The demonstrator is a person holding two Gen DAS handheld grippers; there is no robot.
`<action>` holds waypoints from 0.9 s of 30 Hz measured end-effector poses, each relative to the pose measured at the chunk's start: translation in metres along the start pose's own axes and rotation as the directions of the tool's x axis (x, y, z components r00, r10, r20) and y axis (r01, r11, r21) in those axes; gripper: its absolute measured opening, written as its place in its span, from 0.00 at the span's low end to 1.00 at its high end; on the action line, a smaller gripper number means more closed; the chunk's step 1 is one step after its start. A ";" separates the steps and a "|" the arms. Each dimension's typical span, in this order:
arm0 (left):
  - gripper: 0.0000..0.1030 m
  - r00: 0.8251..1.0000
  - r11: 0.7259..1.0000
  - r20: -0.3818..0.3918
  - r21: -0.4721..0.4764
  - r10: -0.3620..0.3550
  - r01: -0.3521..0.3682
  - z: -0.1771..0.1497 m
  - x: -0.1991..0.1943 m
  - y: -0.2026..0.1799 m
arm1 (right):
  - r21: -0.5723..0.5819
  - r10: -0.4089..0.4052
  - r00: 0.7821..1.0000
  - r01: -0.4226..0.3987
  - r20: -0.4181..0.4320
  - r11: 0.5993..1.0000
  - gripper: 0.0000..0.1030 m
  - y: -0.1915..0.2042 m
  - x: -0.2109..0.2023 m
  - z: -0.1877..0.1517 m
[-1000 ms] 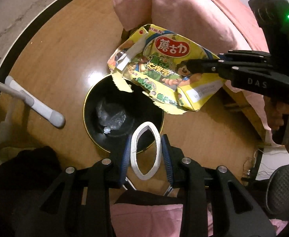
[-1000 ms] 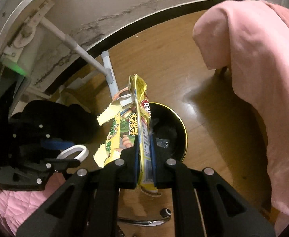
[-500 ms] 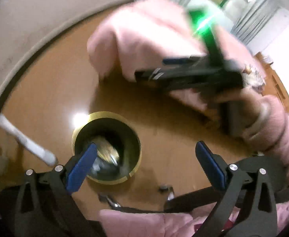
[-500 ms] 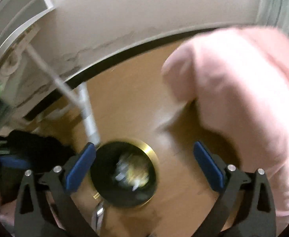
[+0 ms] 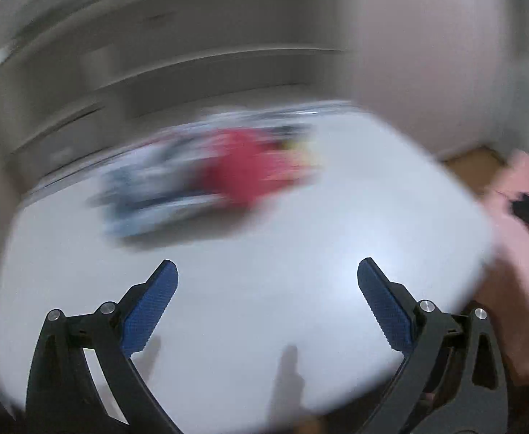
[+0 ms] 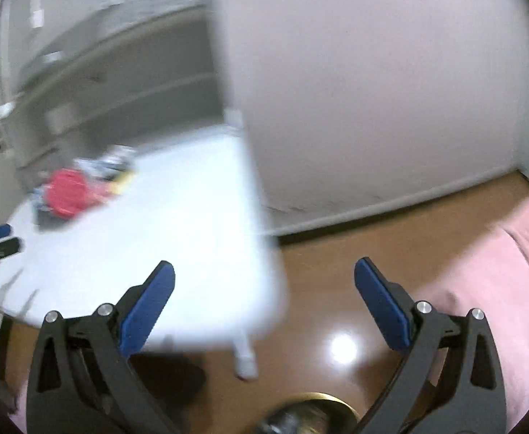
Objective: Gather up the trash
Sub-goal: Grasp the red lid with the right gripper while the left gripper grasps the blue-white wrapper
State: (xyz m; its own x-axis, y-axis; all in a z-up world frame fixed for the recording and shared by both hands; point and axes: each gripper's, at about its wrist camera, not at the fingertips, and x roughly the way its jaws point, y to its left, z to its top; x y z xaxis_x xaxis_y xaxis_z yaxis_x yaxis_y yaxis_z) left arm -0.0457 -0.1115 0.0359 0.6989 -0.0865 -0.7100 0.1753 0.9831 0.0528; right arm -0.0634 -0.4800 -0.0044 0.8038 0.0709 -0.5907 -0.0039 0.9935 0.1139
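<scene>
Both hand-held grippers were empty and had turned back toward the white counter (image 5: 336, 253), so the step in hand was, by my reading, the reach for the next piece of trash. The left hand-held gripper (image 5: 267, 291) stood with its jaws as wide as they go, having just been opening, with nothing between the blue pads (image 5: 148, 311). The right hand-held gripper (image 6: 264, 291) was the same: jaws spread wide after just opening, and only floor and counter edge showing between them.

The remaining trash (image 5: 213, 181) lay in a blurred heap on the far part of the counter, a red piece in the middle with white and dark blue wrapping to one side and a touch of yellow on the other. What each item was could not be told through the blur. In the right wrist view the same heap (image 6: 72, 191) sat toward the counter's far left corner, with the tip of the left hand-held gripper near the counter's left edge.

The gold-rimmed bin (image 6: 315, 412) stood on the wooden floor (image 6: 354, 264) below the counter's near edge, with something pale inside.

The next move likely called for slowing down, picking one item at the edge of the heap, and setting the open jaws on either side of it before closing.
</scene>
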 end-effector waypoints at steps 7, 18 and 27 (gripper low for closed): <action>0.94 0.998 0.985 -0.049 -0.165 0.046 -0.053 -0.006 0.008 0.098 | -0.184 0.112 0.993 -0.117 -0.037 0.976 0.93 0.147 0.064 0.045; 0.94 0.997 0.995 -0.078 -0.100 -0.025 0.017 0.017 0.065 0.128 | -0.223 0.135 0.981 -0.165 -0.142 0.961 0.93 0.296 0.146 0.076; 0.94 0.984 0.989 -0.098 -0.049 -0.146 0.141 0.048 0.110 0.123 | -0.159 0.081 0.975 -0.116 -0.208 0.981 0.64 0.268 0.157 0.076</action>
State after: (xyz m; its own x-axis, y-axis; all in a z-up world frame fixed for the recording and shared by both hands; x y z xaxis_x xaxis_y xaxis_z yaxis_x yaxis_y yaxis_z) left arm 0.0861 -0.0076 -0.0025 0.5944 -0.2124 -0.7756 0.2379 0.9678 -0.0827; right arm 0.1071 -0.2096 -0.0064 0.6597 0.1685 -0.7324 -0.1912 0.9801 0.0533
